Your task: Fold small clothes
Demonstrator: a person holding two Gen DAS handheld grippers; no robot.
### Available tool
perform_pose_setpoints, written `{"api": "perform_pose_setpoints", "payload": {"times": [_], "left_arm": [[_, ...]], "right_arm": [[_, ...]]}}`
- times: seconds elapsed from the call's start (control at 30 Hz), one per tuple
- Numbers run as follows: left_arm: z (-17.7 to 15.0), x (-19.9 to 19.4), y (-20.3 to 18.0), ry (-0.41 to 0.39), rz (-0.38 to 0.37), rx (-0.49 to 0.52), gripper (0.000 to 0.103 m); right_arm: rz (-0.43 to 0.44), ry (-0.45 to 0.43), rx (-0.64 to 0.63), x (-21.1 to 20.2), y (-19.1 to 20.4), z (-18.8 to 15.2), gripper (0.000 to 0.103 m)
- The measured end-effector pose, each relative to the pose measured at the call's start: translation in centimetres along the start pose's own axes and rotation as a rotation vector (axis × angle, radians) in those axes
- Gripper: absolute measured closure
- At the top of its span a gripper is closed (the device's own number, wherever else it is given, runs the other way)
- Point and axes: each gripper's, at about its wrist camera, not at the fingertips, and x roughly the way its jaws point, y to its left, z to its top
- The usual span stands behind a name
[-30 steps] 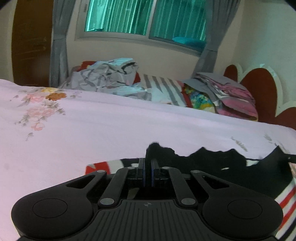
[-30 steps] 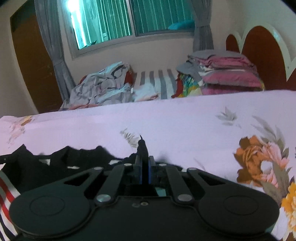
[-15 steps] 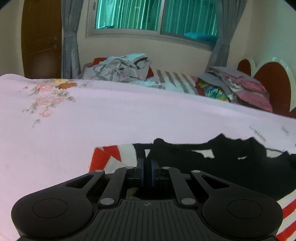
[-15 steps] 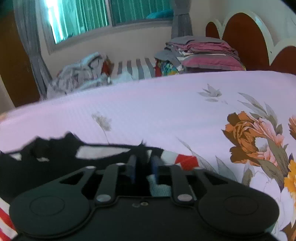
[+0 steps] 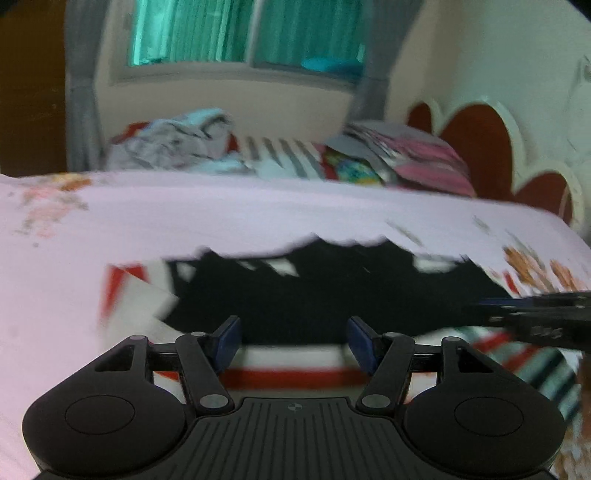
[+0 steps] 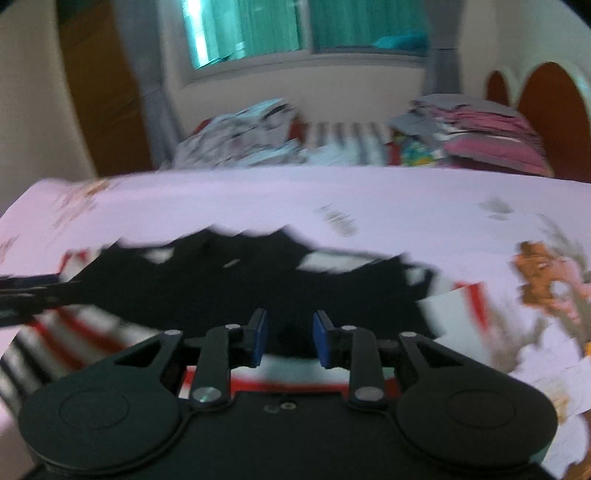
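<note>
Floral bedsheet [image 5: 221, 218], headboard [image 5: 476, 147], window [image 5: 240, 33]

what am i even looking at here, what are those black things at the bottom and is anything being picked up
Each black shape at the bottom is a hand-held claw with two blue-padded fingers; a person carries one in each hand. A wide-angle camera sits on each claw and looks forward along its fingers, so the two pictures are two views of one scene.

One picture looks out over the left claw, the other over the right claw. The right claw also pokes in at the right edge of the left view.

Both face a bed with a pink flowered sheet. On it lies a small garment, black with red and white stripes. Nothing is held: both claws have just been opening, the left wider, and the pads stand clear of the cloth. Piles of other clothes sit at the far end.
</note>
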Motion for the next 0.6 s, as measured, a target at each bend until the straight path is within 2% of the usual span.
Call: {"api": "perform_pose_setpoints", "payload": {"times": [0.1,0.17,0.37,0.47,0.6], "left_arm": [[-1.4,0.9,-1.0,0.044,-0.003,-0.006,0.041],[-2.2,1.4,-0.4,0.067,0.01,-0.016,0.041],[-3.3,-0.1,2.8,0.056,0.078,-0.047,0.041],[-3.8,-0.8,4.1,0.056,0.079,-0.054,0.041],[-3.8,-2.1,3.7,0.054,0.09,-0.078,0.041]], "right_arm": [[0.012,0.018,-0.027,0.3,1.7,-0.8,0.077],[-0.011,0.034,-0.044,0.6,2.0,-1.3,0.077],[-0.121,0.039,-0.026,-0.1,-0.8,-2.3,0.076],[-0.166,0.043,-0.001,-0.7,-2.4,-3.2,0.076],[-0.159,0.037,0.046,-2.1,-2.6,-3.4,0.073]]}}
